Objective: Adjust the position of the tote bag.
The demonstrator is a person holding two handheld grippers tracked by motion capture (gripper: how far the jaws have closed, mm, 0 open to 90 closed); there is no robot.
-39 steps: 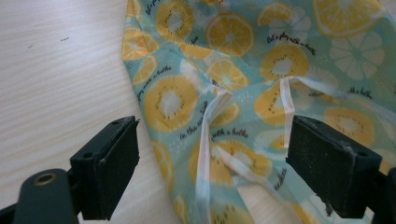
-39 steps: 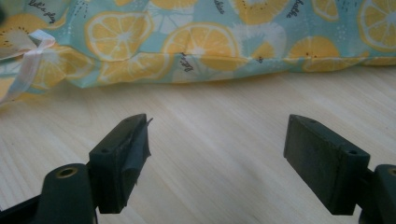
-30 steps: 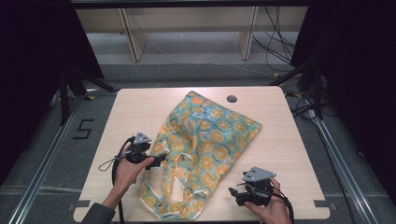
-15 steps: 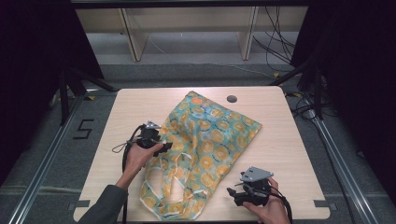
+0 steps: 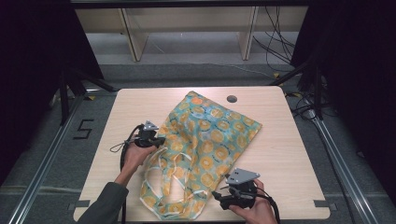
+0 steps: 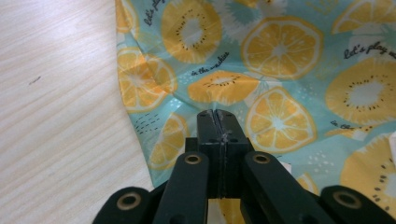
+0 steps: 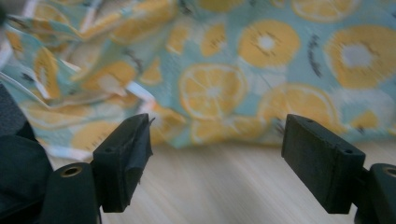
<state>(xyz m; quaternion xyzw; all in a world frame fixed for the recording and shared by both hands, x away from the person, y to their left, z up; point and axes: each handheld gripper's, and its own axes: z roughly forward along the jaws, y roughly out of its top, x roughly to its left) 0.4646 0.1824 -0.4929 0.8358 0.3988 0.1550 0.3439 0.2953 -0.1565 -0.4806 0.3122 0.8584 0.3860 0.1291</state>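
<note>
Pale wood tabletop, dark surround. Item: fruit-print cloth bag, lying flat across frame centre, handles toward the lower left. Your left gripper has just closed its fingers on the bag's left edge, likely to anchor or lift it. Your right gripper, lower right, holds its fingers wide before the near hem, ready to pinch.

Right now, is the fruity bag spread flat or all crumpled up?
Mostly spread: the teal fabric bag with orange citrus slices lies flat on the light wooden table, its handle end rumpled.
</note>
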